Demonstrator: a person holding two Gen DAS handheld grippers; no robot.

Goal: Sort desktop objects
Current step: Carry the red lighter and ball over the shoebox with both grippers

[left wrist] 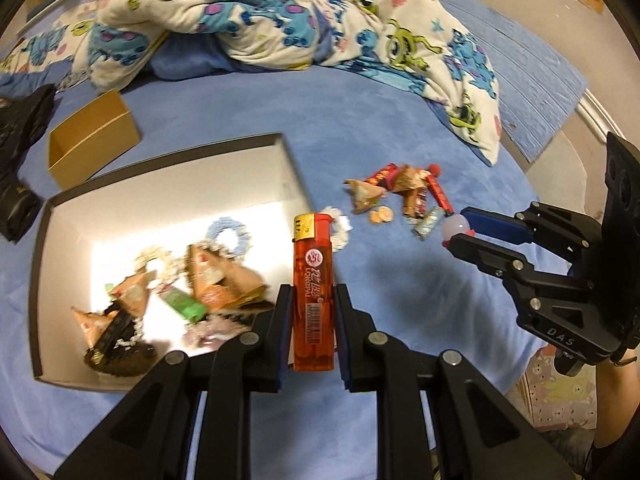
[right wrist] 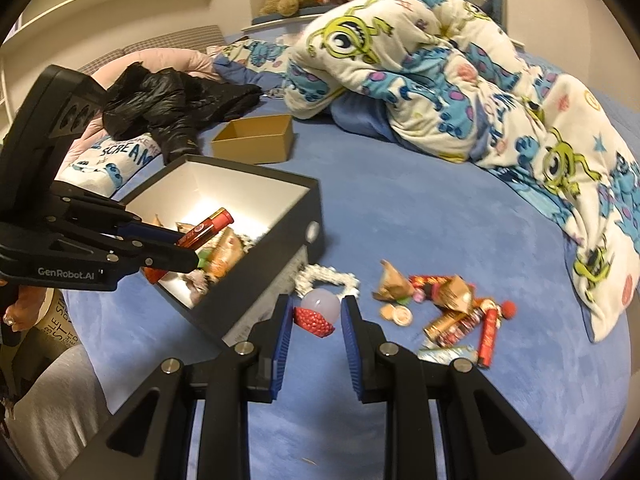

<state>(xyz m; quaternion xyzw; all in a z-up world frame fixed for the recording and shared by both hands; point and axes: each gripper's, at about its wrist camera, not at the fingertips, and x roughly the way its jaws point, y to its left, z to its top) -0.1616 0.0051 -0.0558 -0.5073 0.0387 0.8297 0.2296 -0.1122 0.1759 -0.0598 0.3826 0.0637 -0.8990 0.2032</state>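
Orange translucent plastic lighter clamped in left gripper fingers, centre frame; right gripper fingers hold a pale round-topped, red-based toy.

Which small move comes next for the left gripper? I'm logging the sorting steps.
Probably open the left gripper to drop the lighter. Its jaws clamp the lighter, and in the right wrist view it hangs over the black box, which already holds wrapped snacks.

the left claw is angled steeply downward, its jaws clamped on an orange lighter. the right claw is tilted downward, its jaws closed on a small bulb-shaped toy. a forearm is seen behind the right claw.
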